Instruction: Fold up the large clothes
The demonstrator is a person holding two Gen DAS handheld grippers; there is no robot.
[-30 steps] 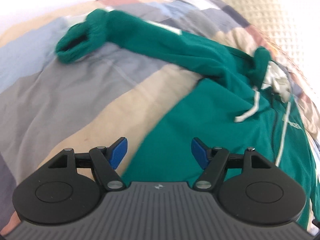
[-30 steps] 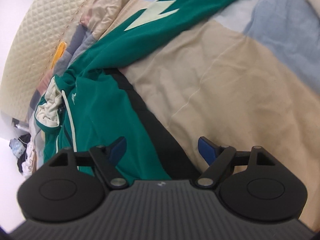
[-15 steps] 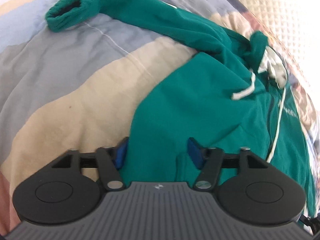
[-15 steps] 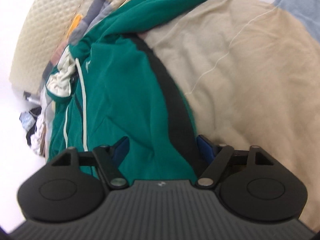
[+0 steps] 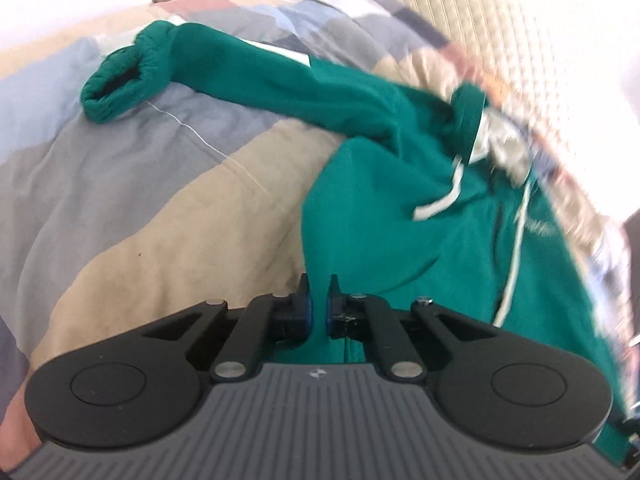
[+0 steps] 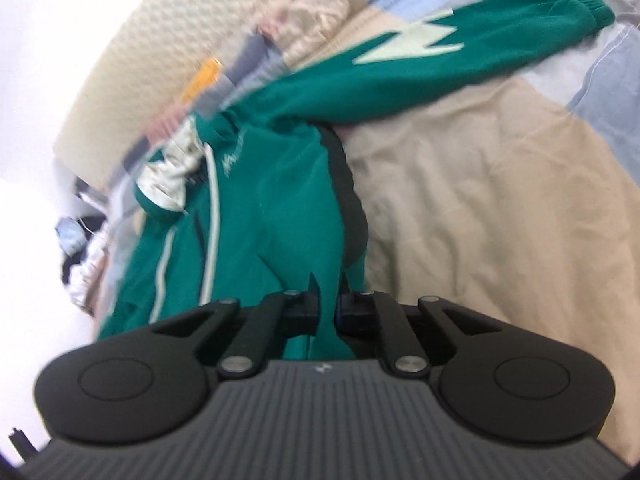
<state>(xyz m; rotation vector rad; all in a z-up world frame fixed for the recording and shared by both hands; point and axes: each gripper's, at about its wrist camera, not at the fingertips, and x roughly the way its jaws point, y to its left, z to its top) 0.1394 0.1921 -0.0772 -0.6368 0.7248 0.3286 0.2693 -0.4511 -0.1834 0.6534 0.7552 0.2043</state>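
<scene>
My left claw (image 5: 318, 300) is pinched nearly closed on the near hem of the green hoodie (image 5: 400, 216), green cloth squeezed between its blue-padded fingers. My right claw (image 6: 328, 304) is clamped the same way on the hem at the hoodie's other side, beside the black side panel (image 6: 352, 216).

The hoodie lies on the bed, on a patchwork quilt (image 5: 132, 184) of grey, beige and blue blocks. From my left claw the body spreads toward 1 o'clock; one sleeve (image 5: 256, 80) reaches to 11 o'clock and ends in a ribbed cuff (image 5: 116, 88) resting on a grey patch. A white drawstring (image 5: 444, 196) dangles below the bunched hood (image 5: 470, 116) at 1 o'clock.

From my right claw the other sleeve (image 6: 420, 64) stretches toward 1 o'clock, with a pale zigzag patch (image 6: 412, 42) on it. A cream quilted headboard (image 6: 168, 52) rises behind, at 11 o'clock.
</scene>
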